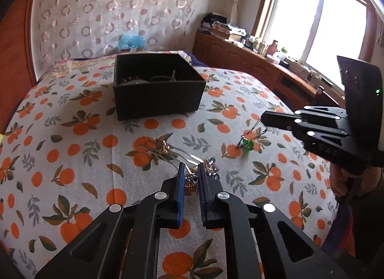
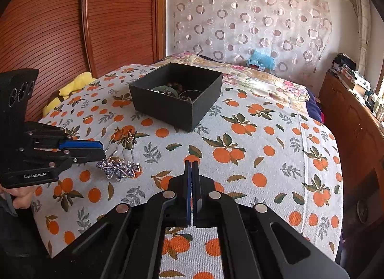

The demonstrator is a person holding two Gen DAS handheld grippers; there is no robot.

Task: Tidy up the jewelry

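Orange-print bedspread point(image 1: 72, 135), black box point(image 1: 156, 84) beyond. Our left gripper point(image 1: 191, 171) pinches the blue hairpin cluster point(image 2: 118, 168); right gripper point(image 1: 264, 118) clamps a green-pendant chain point(image 1: 247, 143). We should lift slowly, avoiding snags.

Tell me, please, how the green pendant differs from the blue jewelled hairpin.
The green pendant is one small faceted stone; the blue jewelled hairpin is a wider cluster. The pendant dangles on a chain from the shut right gripper; the hairpin lies on the bedspread between the left gripper's fingers. Both sparkle.
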